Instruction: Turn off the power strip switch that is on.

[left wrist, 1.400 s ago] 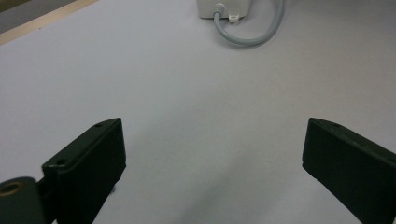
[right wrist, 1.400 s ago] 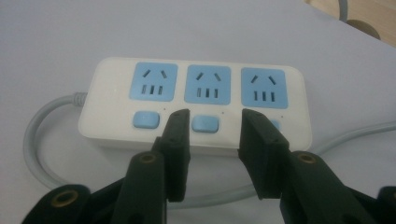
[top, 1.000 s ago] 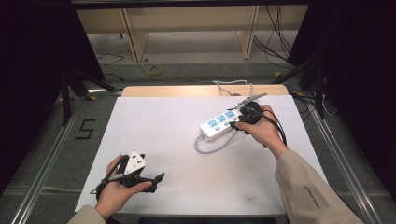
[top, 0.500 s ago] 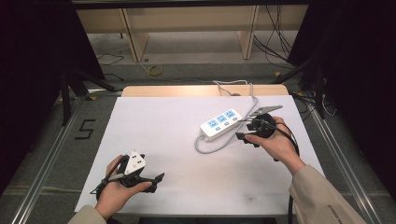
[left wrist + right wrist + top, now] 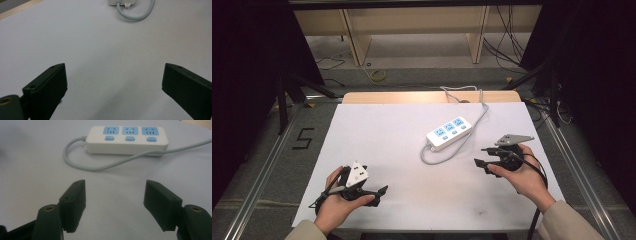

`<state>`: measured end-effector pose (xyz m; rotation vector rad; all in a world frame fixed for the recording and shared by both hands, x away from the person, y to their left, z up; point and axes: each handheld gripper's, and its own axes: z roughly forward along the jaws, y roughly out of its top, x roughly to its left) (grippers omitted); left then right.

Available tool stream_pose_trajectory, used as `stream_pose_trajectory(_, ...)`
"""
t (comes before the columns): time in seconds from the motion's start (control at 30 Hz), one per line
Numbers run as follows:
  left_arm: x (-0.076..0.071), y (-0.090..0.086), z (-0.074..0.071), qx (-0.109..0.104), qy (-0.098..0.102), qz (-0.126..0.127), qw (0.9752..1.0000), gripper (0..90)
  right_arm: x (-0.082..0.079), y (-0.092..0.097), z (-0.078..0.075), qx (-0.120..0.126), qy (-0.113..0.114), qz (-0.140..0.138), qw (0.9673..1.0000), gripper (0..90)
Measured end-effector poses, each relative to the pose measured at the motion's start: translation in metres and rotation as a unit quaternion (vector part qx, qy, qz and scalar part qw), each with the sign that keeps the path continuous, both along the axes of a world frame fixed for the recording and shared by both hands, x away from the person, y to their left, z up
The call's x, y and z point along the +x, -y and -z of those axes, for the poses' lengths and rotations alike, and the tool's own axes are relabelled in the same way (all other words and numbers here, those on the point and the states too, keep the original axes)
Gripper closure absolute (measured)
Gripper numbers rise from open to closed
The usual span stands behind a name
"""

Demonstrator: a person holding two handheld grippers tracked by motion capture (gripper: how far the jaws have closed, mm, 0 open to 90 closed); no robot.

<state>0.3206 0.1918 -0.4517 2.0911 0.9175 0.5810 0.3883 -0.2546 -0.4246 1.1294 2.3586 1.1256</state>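
1. The right gripper [image 5: 482,157] has pulled back off the power strip [image 5: 449,132], jaws just opening, empty.
2. Left gripper [image 5: 379,192] gapes, empty.
3. Strip lies mid white table [image 5: 377,130]; shelves [image 5: 412,30] behind.
4. Cord [image 5: 479,107] runs off the far edge.

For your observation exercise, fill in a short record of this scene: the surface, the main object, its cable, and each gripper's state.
surface: white table top
main object: white power strip with three blue sockets, lying flat
cable: grey cable, looped beside the strip
right gripper: jaws just opened, nothing between them, apart from the strip
left gripper: jaws open, empty
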Motion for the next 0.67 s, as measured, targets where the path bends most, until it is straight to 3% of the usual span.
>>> stream_pose_trajectory(0.3,0.000,-0.001,-0.001,0.001,0.001,0.000,1.0000,5.5,-0.027,0.016,0.014,0.037,0.016,0.003,0.9992,34.5)
stream_pose_trajectory(0.53,0.000,0.000,0.000,0.004,-0.003,0.007,1.0000,5.5,-0.033,0.017,0.016,0.041,0.017,0.002,0.9990,33.2)
stream_pose_trajectory(0.67,0.001,0.004,0.001,-0.013,-0.014,0.011,0.9998,5.2,-0.034,0.018,0.016,0.044,0.019,0.004,0.9988,32.6)
